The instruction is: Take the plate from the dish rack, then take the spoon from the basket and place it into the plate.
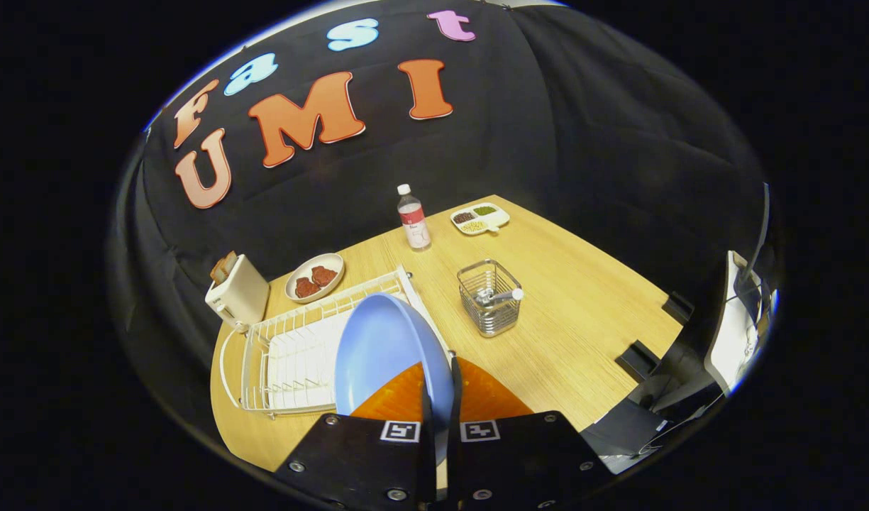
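One plate gripped, lifted above the rack

Both fingers (425,397) of the gripper (440,404) closed narrow on the rim of the blue plate (384,348), held upright on edge, tilted over the near end of the white dish rack (292,355). Right of the rack, well apart: wire basket (489,306) with the spoon (501,296) lying across its top. Beyond the rack: toaster (237,289), bowl (314,277), bottle (413,218), divided tray (479,218). All resting on the wooden table (583,312).
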